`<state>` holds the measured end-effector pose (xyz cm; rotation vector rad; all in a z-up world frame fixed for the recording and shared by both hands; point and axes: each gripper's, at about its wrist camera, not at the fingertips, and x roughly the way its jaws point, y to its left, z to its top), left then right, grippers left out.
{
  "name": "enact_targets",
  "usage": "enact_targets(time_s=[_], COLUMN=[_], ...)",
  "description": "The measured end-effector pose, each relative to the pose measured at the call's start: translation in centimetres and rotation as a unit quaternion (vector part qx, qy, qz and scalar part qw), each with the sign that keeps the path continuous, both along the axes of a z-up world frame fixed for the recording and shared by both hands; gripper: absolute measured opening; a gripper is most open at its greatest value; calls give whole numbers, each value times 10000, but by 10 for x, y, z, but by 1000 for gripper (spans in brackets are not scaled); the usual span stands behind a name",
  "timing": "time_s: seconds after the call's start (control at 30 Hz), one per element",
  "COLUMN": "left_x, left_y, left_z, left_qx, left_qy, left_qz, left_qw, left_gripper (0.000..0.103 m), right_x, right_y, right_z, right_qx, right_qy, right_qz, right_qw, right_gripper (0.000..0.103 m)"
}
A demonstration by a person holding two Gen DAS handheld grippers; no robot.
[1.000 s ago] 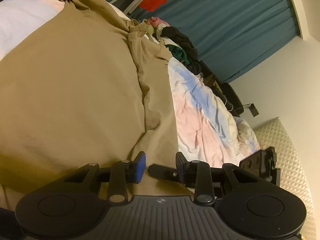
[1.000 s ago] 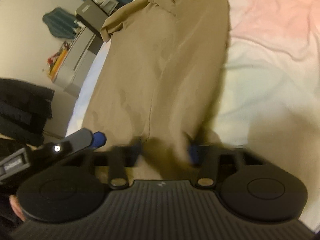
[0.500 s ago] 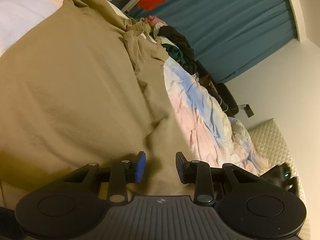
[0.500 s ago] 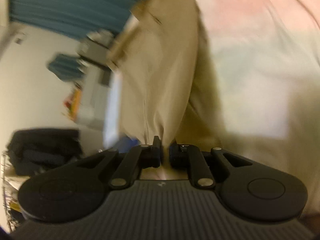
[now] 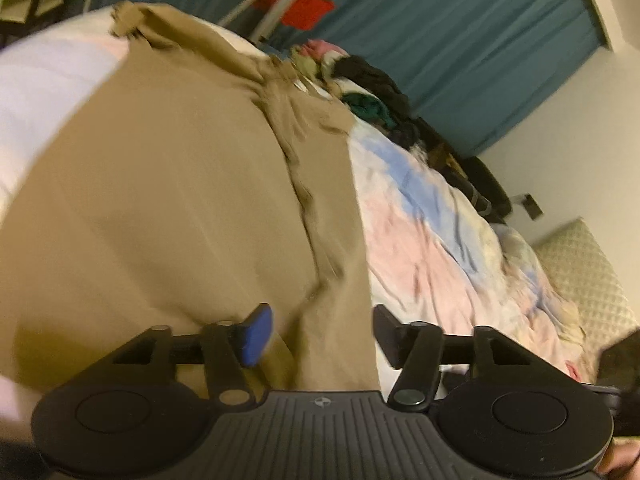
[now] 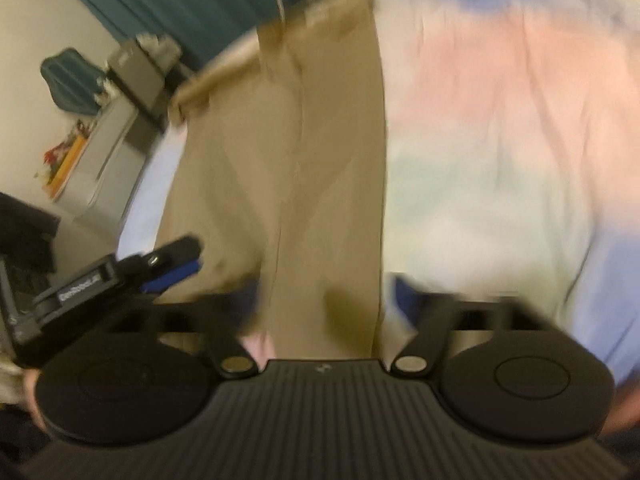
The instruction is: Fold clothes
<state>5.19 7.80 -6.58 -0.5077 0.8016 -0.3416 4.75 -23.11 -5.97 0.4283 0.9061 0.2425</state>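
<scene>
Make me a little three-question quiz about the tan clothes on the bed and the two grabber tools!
1. True or false: the right gripper is shut tight on the tan cotton garment.
2. What lies under the garment: (a) a bare wooden floor, (b) a pastel pink, blue and white bedsheet, (c) a green rug?
3. Fill in: the curtain behind the bed is coloured ____.

Key
1. False: its jaws have just been opening and stand wide, with the cloth lying between them unpinched. The left gripper jaws are apart too.
2. b
3. teal
</scene>
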Motion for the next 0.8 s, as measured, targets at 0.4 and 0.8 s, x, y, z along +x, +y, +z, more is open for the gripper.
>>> enact_targets(time_s=[0.4,0.8], left_x=[167,329], left_y=[93,148], left_z=[12,-30], left_qx=[1737,3006], left_qy=[-576,-1074], left_qz=[1402,1932], left_qw=[9731,9278], left_gripper=[72,4], right_x=[91,156], right_y=[60,60], right_z=[-19,-74], right_qx=[-217,-136], right_qy=[-1285,-744], right_qz=[-444,-554], right_qw=[9905,9956], right_gripper=[87,87])
